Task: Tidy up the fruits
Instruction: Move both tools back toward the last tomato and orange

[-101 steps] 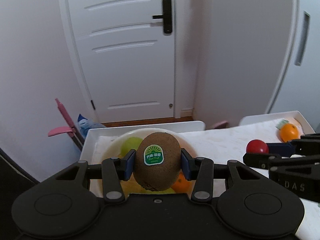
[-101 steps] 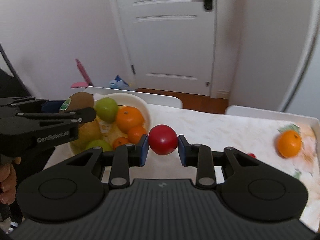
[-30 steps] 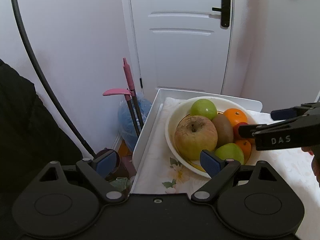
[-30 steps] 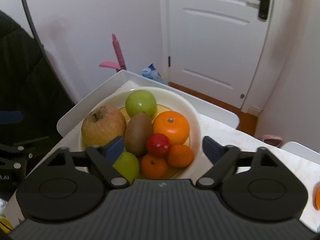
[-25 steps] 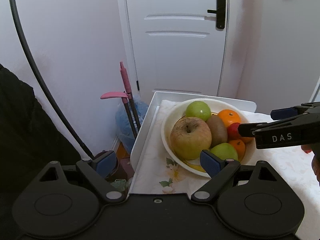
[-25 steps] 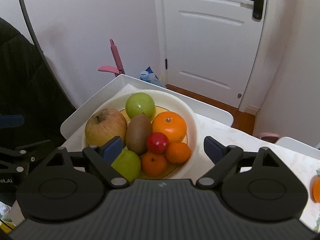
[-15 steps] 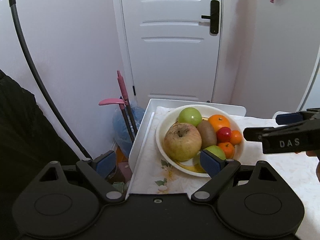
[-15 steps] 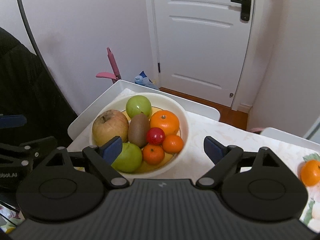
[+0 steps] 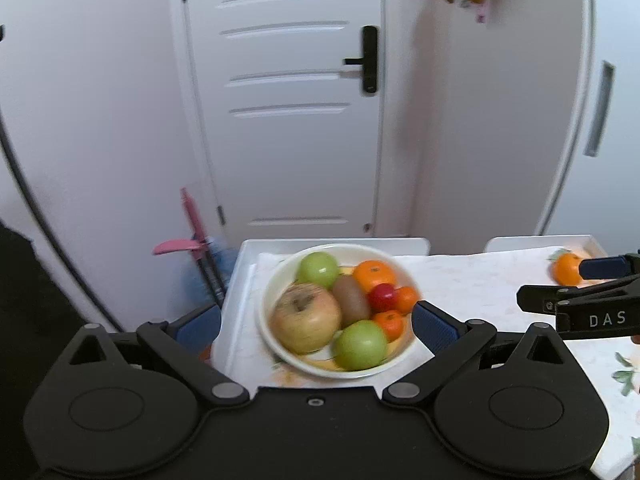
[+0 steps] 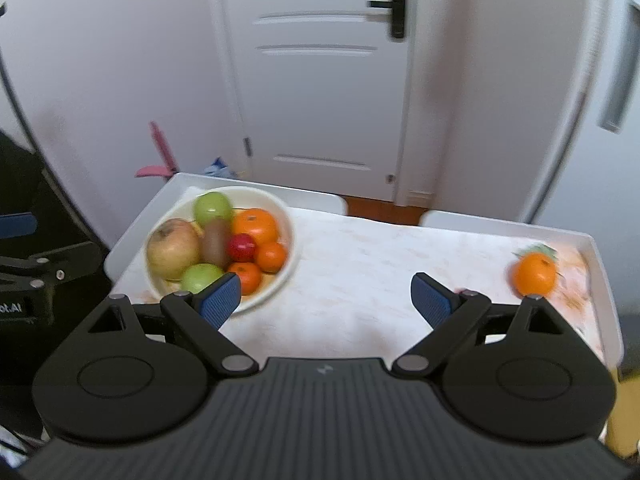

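Observation:
A white bowl [image 9: 276,350] [image 10: 290,256] on the left of the table holds a large apple [image 9: 306,322], two green apples, a kiwi [image 9: 351,306], a red fruit [image 9: 382,297] and several oranges. One orange [image 10: 534,274] [image 9: 566,268] lies alone at the table's far right. My left gripper [image 9: 316,326] is open and empty, pulled back before the bowl. My right gripper [image 10: 326,298] is open and empty above the middle of the table; it also shows in the left wrist view [image 9: 580,298].
The table [image 10: 380,272] has a white raised rim and a floral cloth. A white door [image 9: 288,120] stands behind it. A pink dustpan handle [image 9: 188,240] leans by the wall to the left. A dark chair is at the far left.
Both grippers put their fruit, the kiwi and the red fruit, in the bowl and opened. Since then both have drawn back and swung right, so the lone orange comes into view.

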`<state>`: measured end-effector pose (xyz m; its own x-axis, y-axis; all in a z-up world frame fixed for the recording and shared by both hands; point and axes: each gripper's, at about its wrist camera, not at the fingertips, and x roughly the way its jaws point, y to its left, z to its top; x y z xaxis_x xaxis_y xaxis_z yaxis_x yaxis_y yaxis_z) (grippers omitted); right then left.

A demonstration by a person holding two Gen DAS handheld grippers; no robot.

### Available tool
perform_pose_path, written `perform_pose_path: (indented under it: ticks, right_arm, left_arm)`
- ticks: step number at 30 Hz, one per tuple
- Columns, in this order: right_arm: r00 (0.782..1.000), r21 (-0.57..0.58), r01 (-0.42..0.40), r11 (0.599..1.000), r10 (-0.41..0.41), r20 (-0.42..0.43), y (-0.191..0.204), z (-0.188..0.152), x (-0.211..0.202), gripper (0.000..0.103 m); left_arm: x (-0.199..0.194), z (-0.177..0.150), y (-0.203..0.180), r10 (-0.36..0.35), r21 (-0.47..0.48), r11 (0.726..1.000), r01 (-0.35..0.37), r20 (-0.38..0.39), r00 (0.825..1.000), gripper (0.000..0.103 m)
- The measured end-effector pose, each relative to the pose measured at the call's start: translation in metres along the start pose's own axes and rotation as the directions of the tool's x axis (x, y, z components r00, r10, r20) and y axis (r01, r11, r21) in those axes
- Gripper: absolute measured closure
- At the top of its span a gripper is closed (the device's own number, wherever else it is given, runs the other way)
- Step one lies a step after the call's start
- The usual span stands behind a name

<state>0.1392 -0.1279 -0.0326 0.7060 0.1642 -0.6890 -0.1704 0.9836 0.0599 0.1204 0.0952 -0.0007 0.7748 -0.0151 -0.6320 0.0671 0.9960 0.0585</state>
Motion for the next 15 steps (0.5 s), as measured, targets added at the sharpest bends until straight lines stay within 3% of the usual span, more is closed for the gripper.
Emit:
perform_pose_path:
  ticks: [8, 15]
  right_arm:
    - [0.997, 0.092, 0.071, 0.993, -0.071, -0.003, -0.056, -0.014, -0.024, 0.0]
    - [0.997, 0.102, 0.075, 0.992, -0.074, -0.01, -0.114, -0.023, -0.035, 0.0]
  left_arm:
    - [0.002, 0.01, -0.037, -0.077, 0.037, 0.996, 0.077, -0.01, 0.997, 0.0]
    - [0.006, 0.015, -0.087, -0.056, 0.03, 0.998, 0.057, -0.007, 0.998, 0.0]
